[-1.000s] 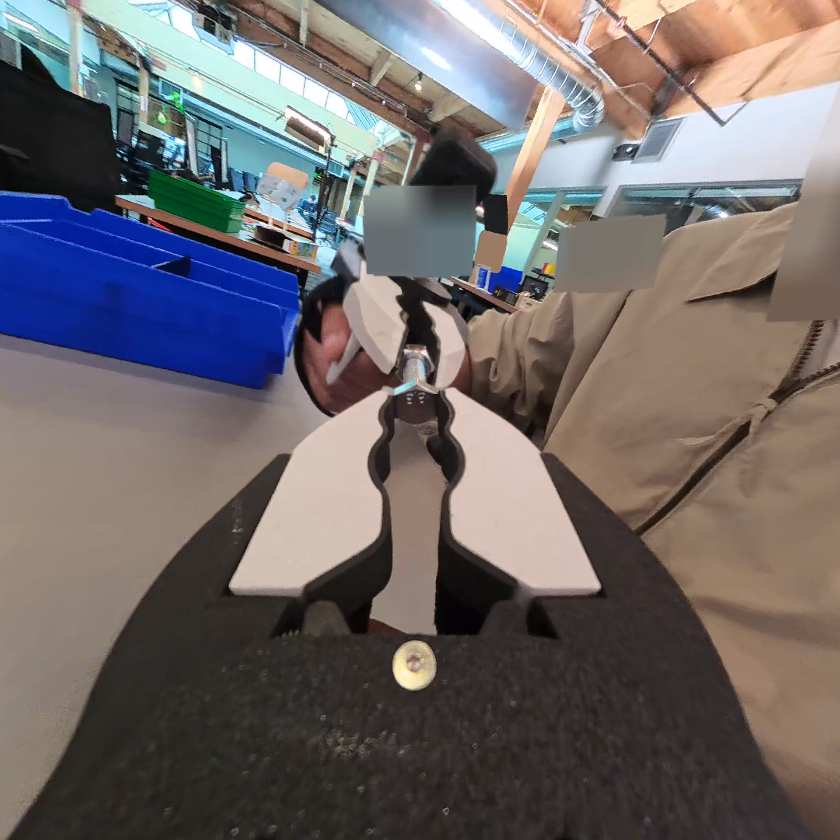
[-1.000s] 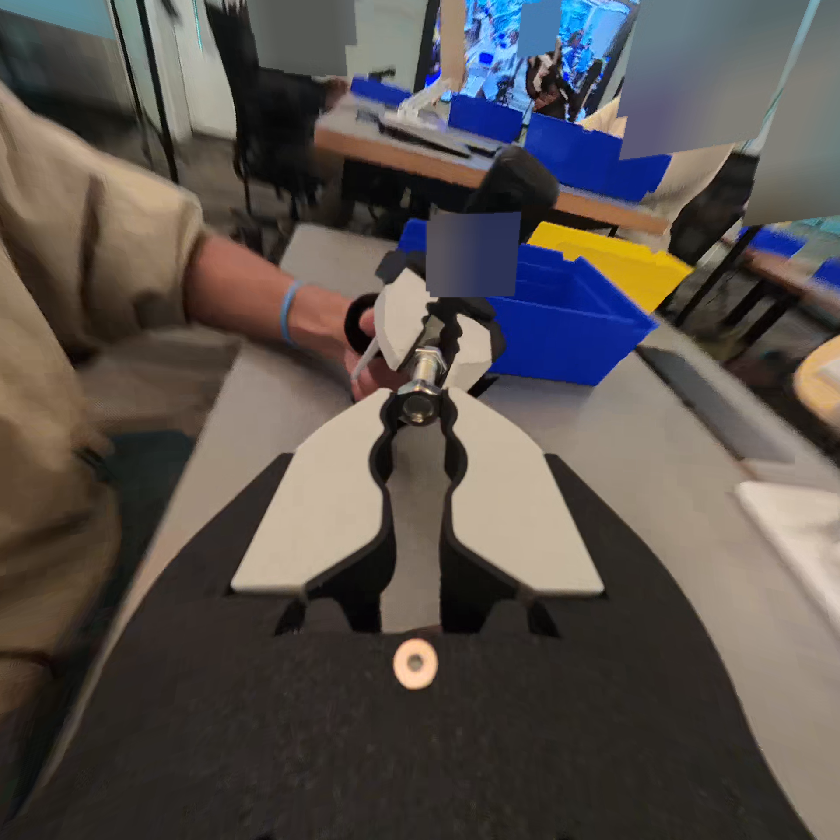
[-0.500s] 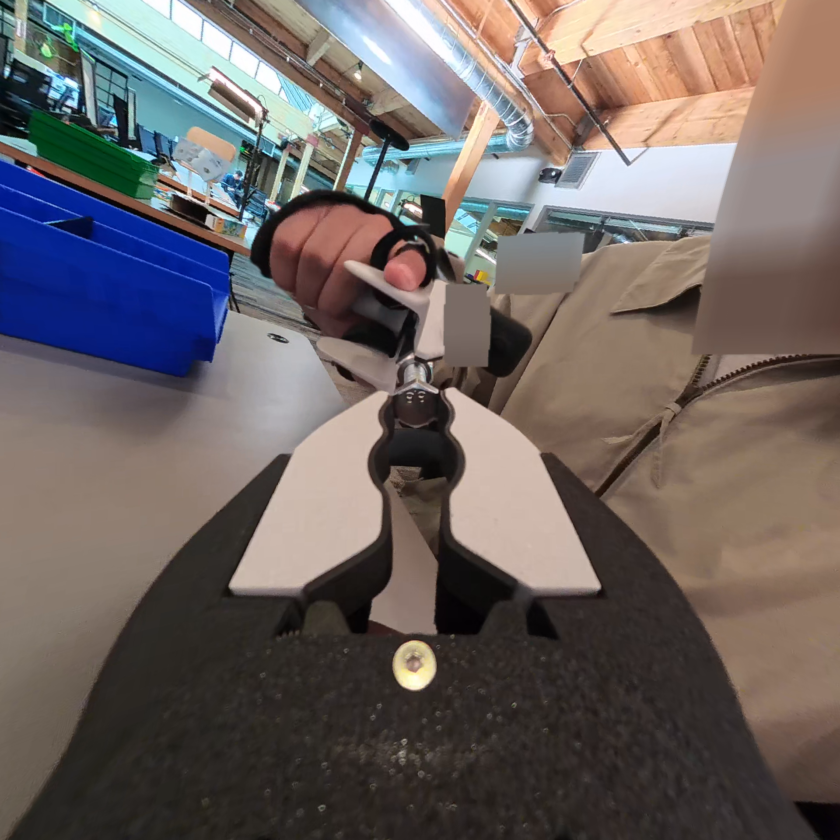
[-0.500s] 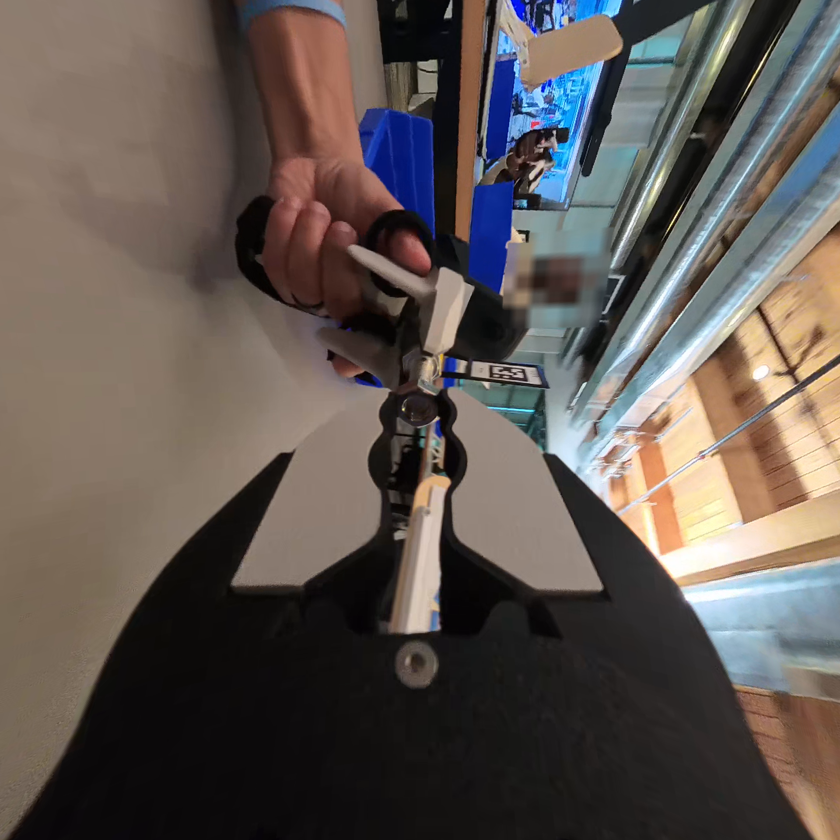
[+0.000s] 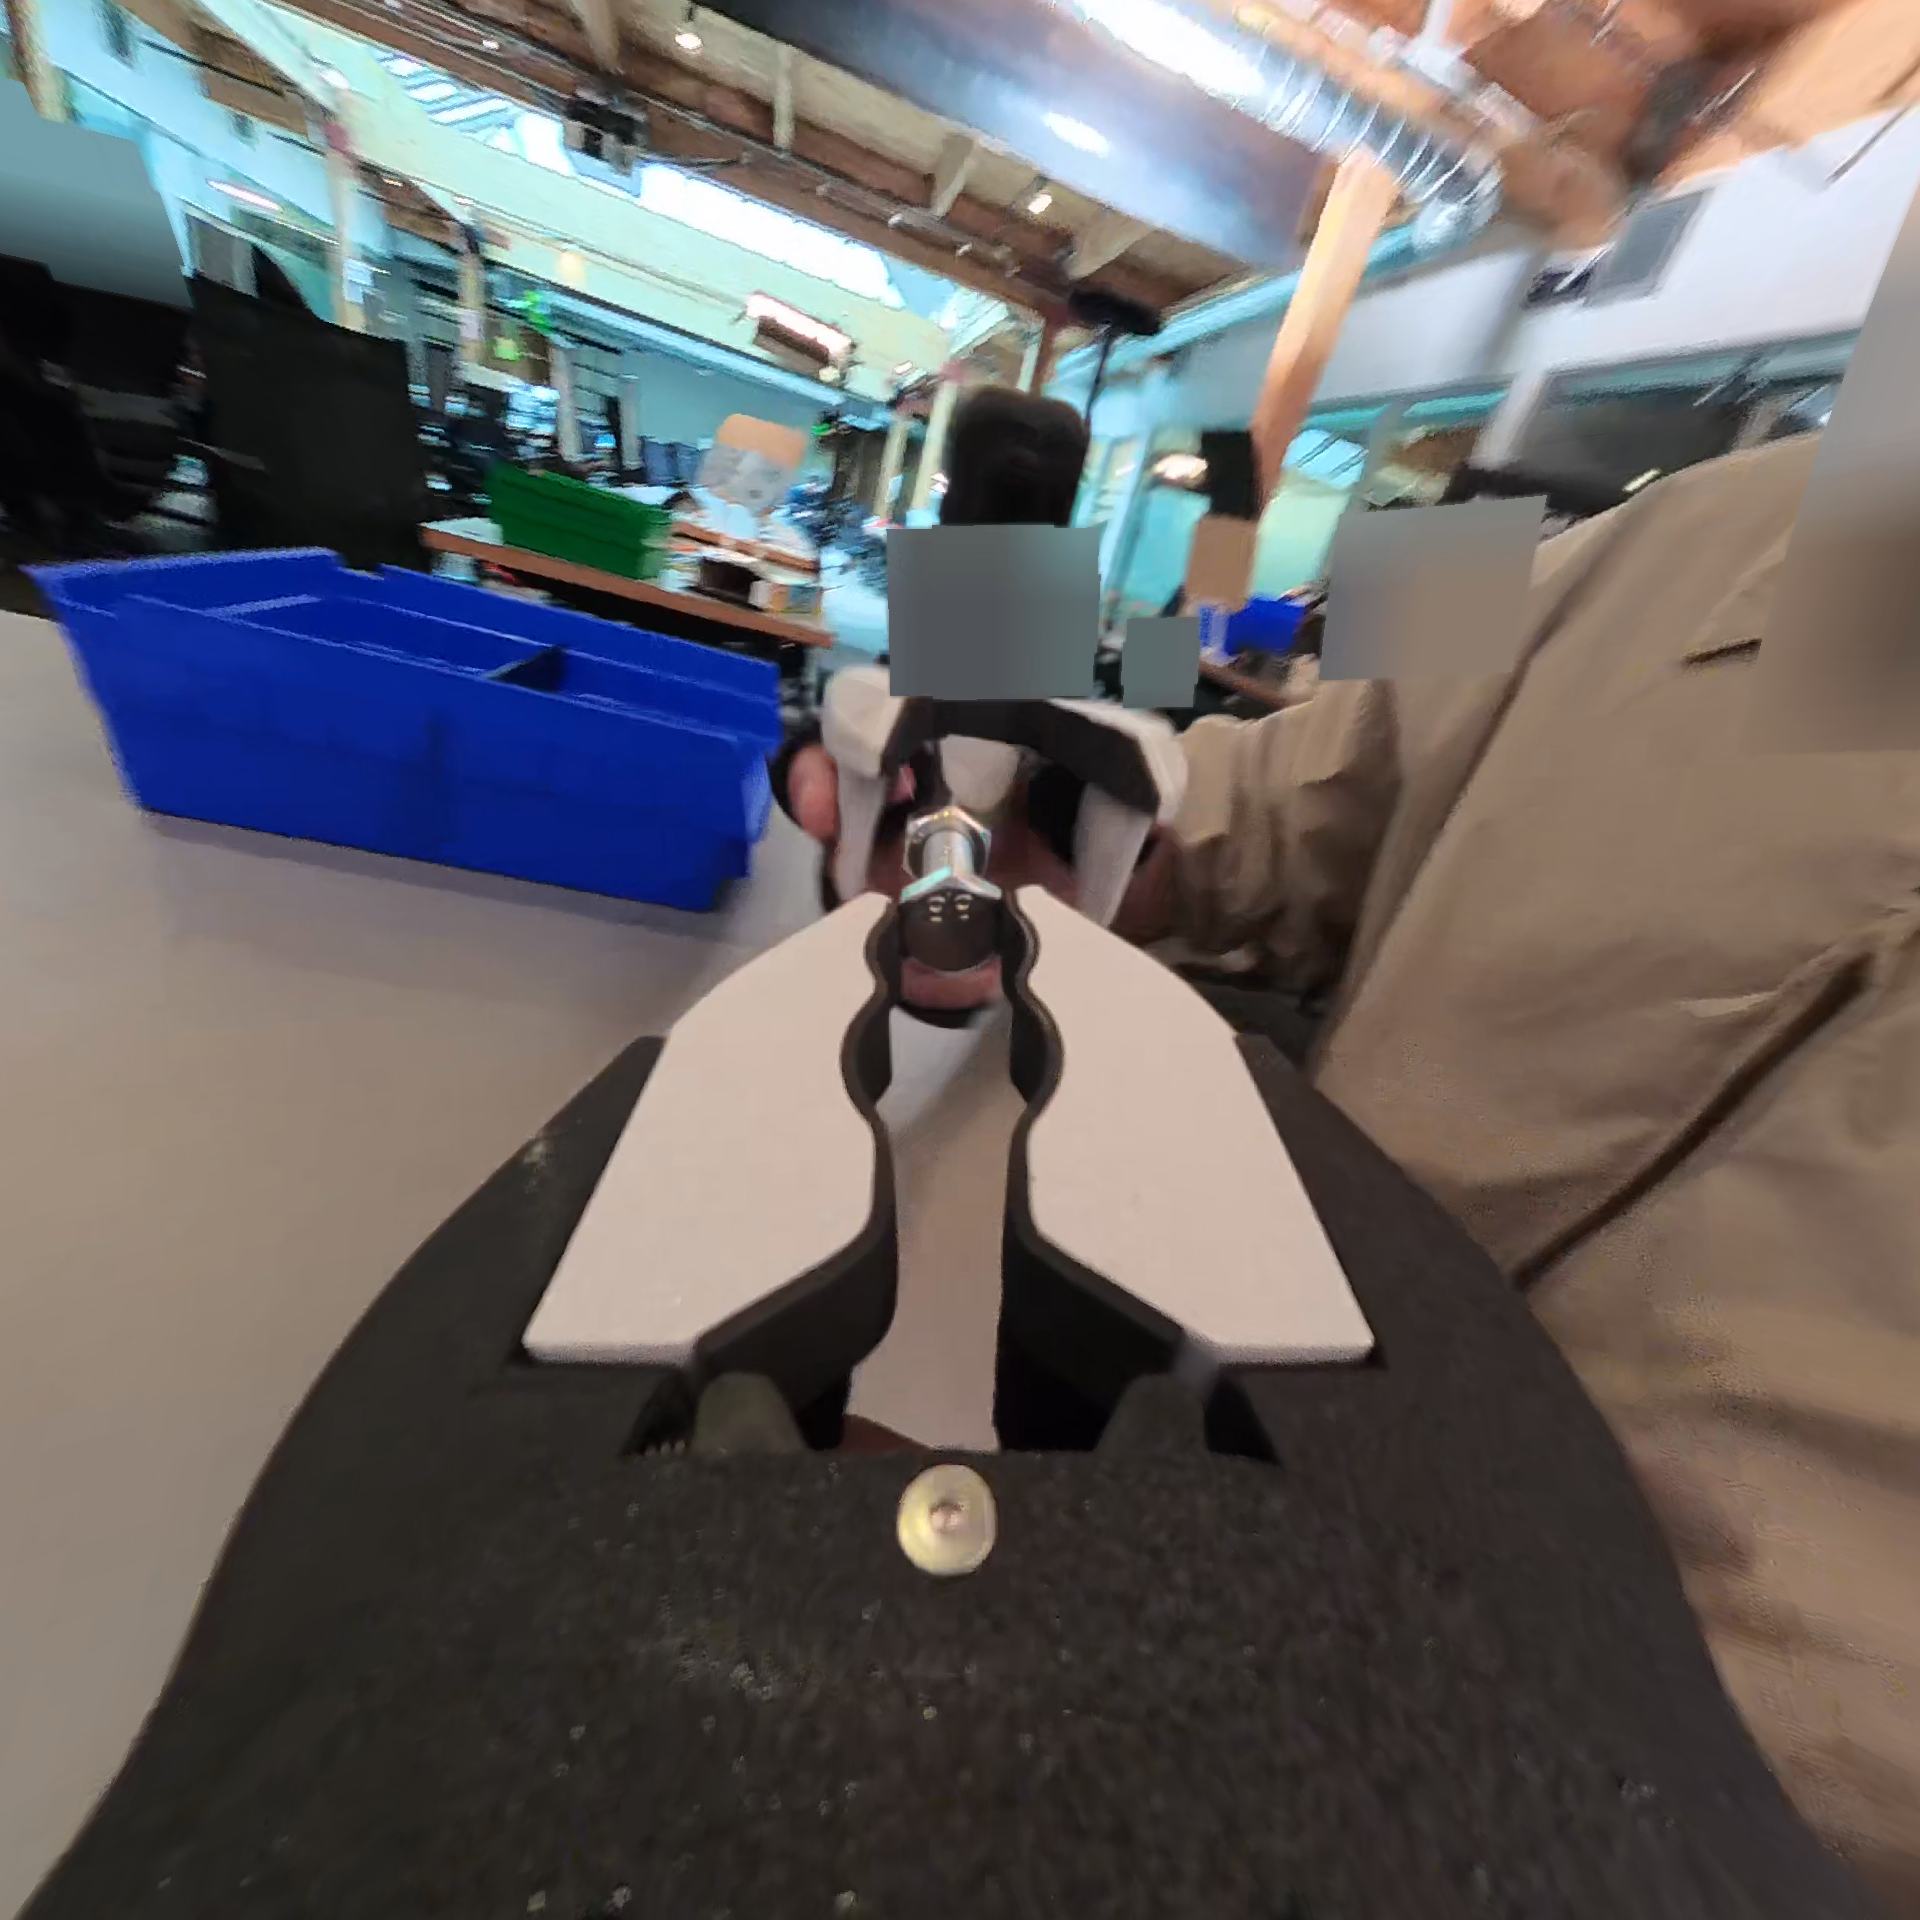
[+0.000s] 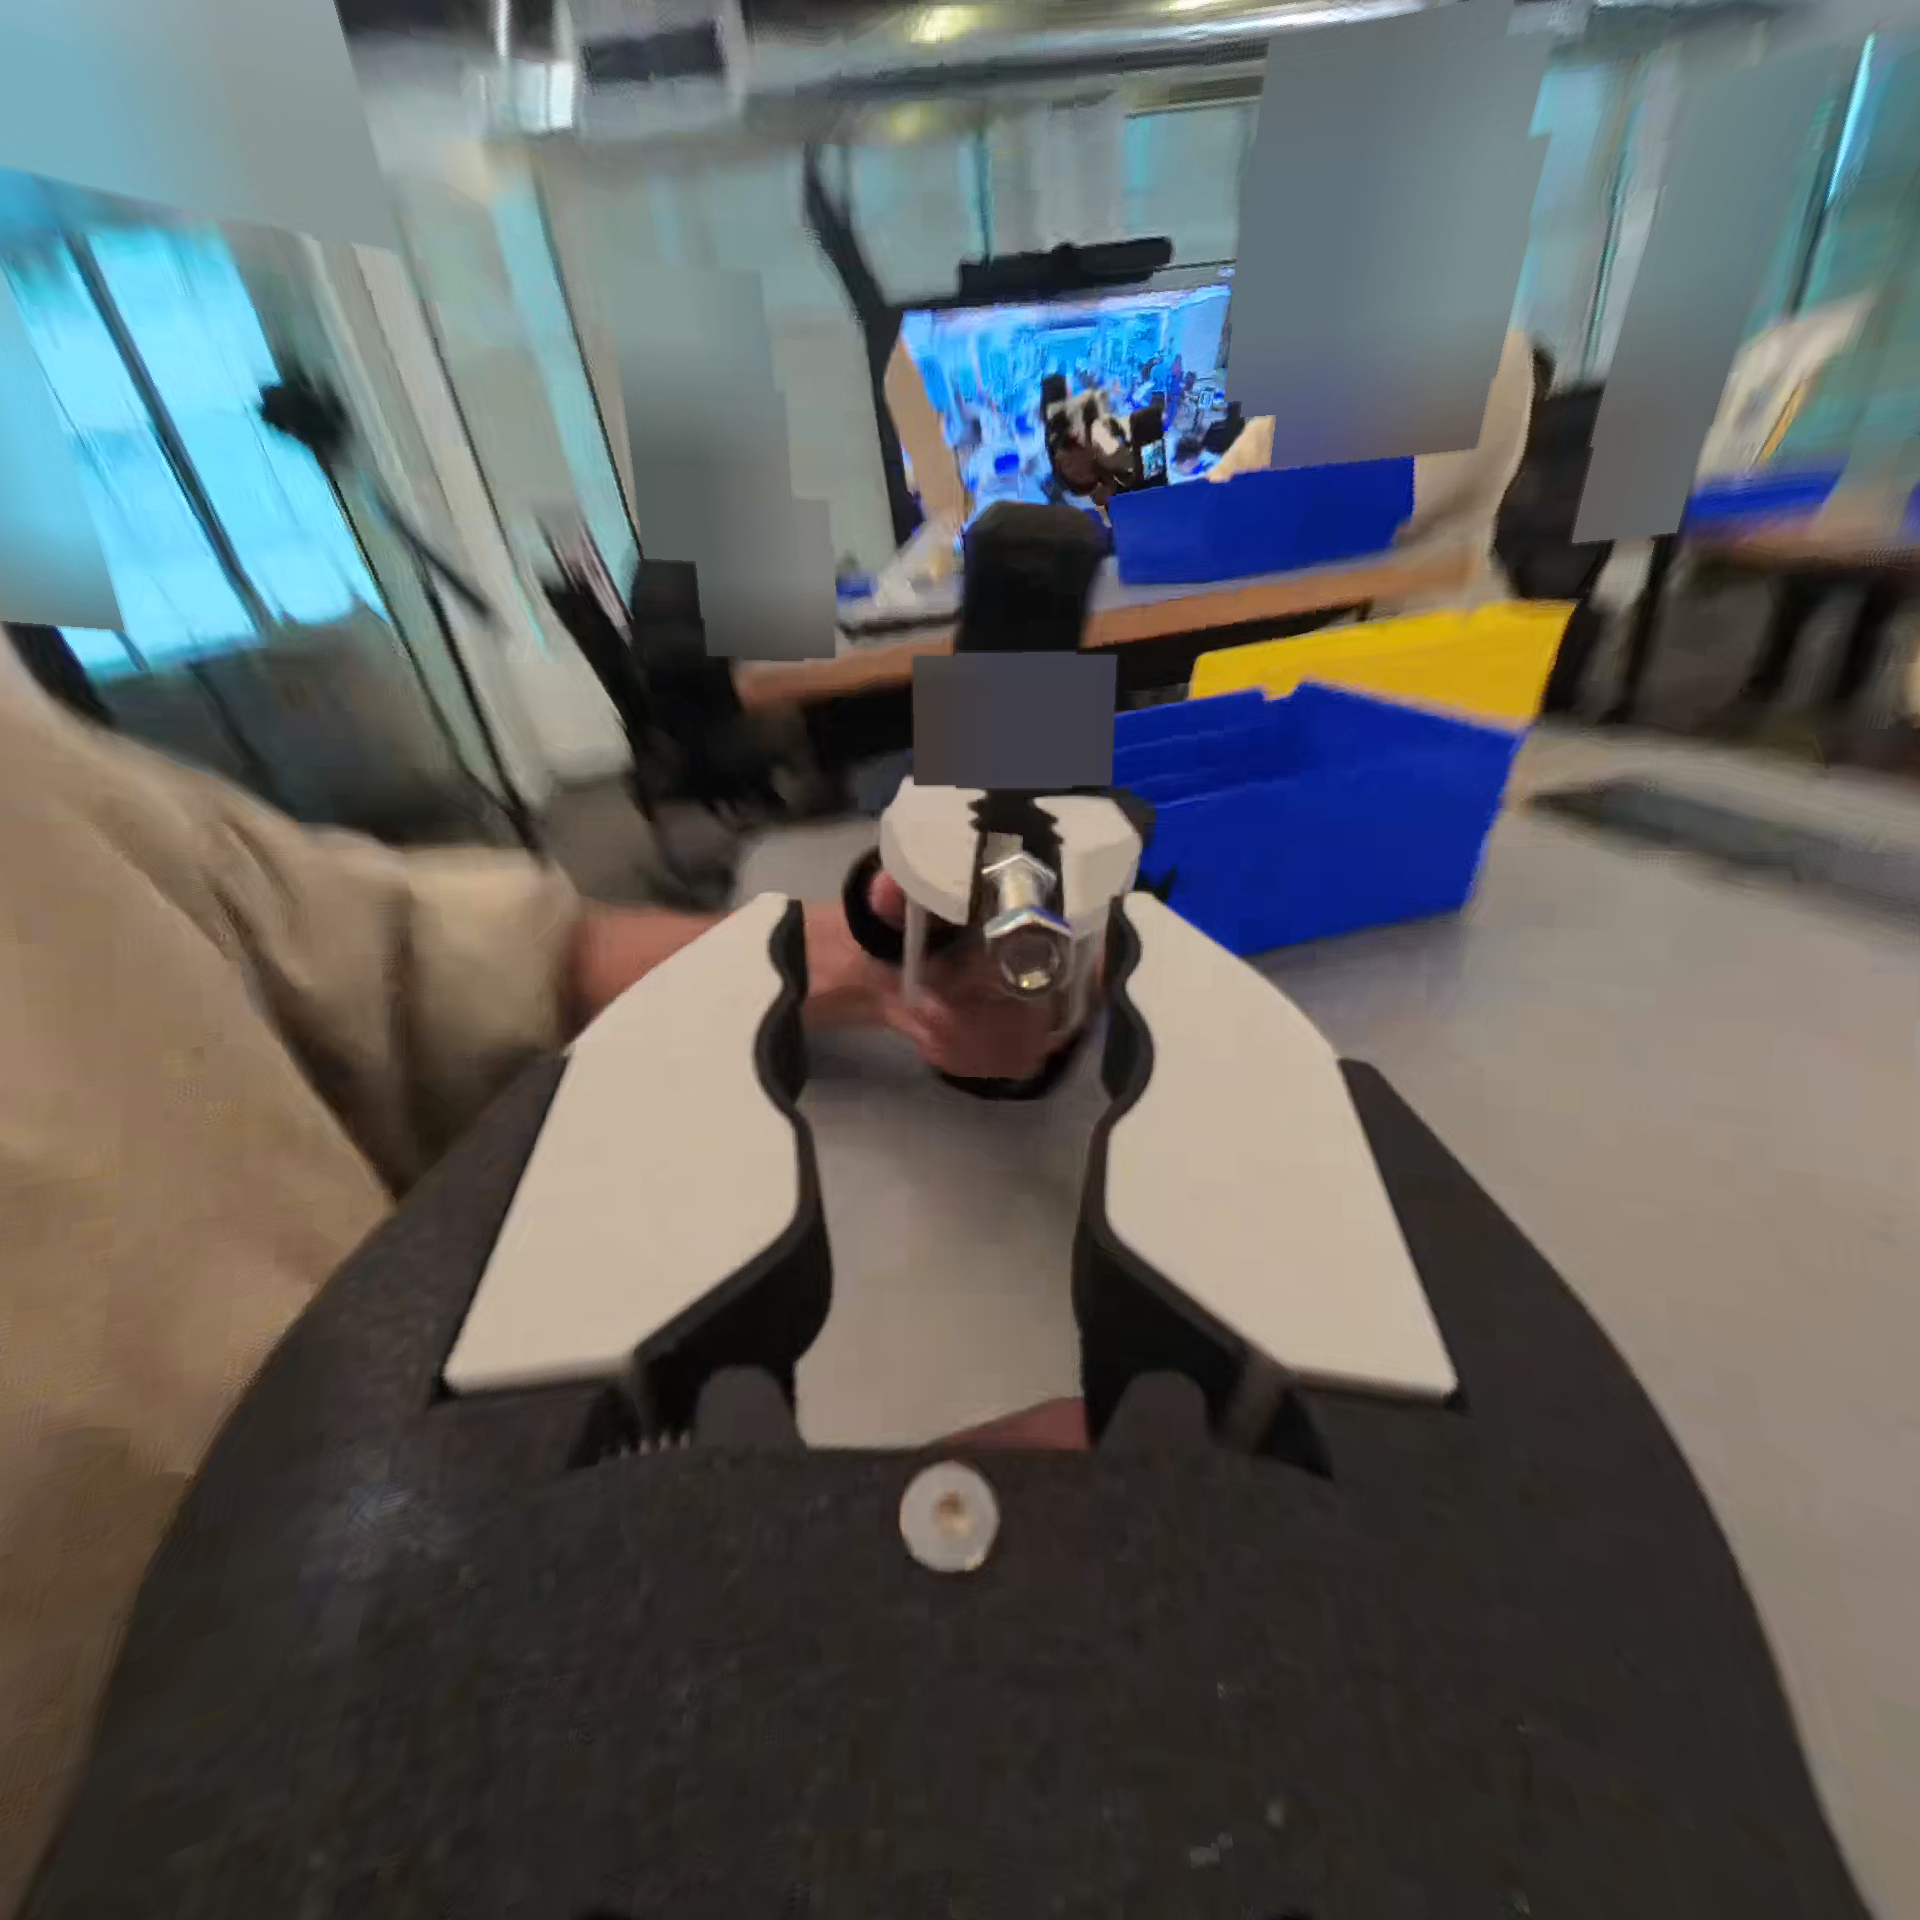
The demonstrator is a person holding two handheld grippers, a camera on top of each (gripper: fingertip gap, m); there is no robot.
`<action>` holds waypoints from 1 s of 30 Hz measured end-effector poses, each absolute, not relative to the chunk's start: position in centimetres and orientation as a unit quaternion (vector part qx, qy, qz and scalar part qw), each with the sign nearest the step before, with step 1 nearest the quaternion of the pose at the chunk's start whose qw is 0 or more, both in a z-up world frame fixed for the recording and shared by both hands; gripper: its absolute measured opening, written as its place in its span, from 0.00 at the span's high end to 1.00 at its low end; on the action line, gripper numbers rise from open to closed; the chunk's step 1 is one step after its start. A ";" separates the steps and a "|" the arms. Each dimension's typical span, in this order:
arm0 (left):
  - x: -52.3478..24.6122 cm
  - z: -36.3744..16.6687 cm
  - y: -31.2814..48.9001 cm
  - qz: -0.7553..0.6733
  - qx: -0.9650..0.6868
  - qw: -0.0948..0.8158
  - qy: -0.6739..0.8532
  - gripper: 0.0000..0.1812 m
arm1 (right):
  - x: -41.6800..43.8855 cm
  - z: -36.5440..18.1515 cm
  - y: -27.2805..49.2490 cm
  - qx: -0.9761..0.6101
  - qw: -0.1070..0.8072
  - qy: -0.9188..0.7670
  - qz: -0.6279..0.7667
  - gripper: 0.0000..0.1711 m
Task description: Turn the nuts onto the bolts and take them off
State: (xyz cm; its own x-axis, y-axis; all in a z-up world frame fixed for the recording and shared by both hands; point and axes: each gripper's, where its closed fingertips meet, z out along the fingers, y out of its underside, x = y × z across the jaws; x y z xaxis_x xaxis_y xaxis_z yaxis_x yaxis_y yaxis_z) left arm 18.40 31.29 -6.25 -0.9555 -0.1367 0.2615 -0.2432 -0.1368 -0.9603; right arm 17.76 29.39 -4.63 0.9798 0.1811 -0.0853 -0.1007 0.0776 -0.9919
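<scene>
1. your left gripper point(image 5: 951, 935) is clamped on the hex head of the bolt point(image 5: 948, 864) and holds it level in the air above the table point(image 5: 260, 1039), shank pointing away from you toward your other hand.
2. your right gripper point(image 6: 956, 935) is spread wide. its fingers point(image 6: 727, 1039) stand either side of the bolt's free end and touch nothing, so nothing is being turned at this instant.
3. the nut point(image 5: 943, 831) sits on the thread close to the free end, well apart from the head, with only a short bit of thread showing past it in the right wrist view.
4. progress, as a judgement: the nut is only a few turns on. the pictures alone do not tell whether you are winding it on or backing it off.
5. what is left: close on the nut again and turn, either down toward the head or off the end.
6. farther out, a blue bin point(image 5: 416, 748) stands on the table. its contents are hidden, and no other nuts or bolts are in sight.
</scene>
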 end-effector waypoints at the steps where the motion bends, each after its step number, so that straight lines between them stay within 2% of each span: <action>1: 18.7 -6.4 31.3 0.730 0.144 0.001 -0.668 0.90 | 18.2 -4.7 29.3 -0.652 0.736 0.035 0.179 0.68; 4: 19.1 -7.0 31.3 0.693 0.134 -0.091 -0.703 0.90 | 19.1 -5.9 29.6 -0.588 0.692 0.181 0.378 0.66; 7: 18.9 -7.4 30.9 0.678 0.124 -0.109 -0.717 0.90 | 18.8 -6.9 30.2 -0.534 0.627 0.249 0.510 0.68; 13: 18.9 -7.9 30.8 0.667 0.121 -0.119 -0.725 0.90 | 19.1 -7.3 30.7 -0.483 0.586 0.287 0.584 0.79; 16: 18.9 -7.8 30.8 0.667 0.120 -0.120 -0.725 0.90 | 19.4 -7.2 30.7 -0.475 0.583 0.294 0.590 0.88; 21: 18.8 -7.9 30.9 0.668 0.122 -0.108 -0.726 0.90 | 19.2 -7.3 30.7 -0.502 0.585 0.275 0.575 0.89; 25: 18.8 -7.8 30.6 0.689 0.136 -0.062 -0.709 0.90 | 19.1 -7.1 30.5 -0.574 0.629 0.208 0.481 0.89; 30: 18.4 -7.1 30.4 0.732 0.151 0.044 -0.663 0.90 | 18.4 -6.6 30.2 -0.666 0.674 0.074 0.311 0.89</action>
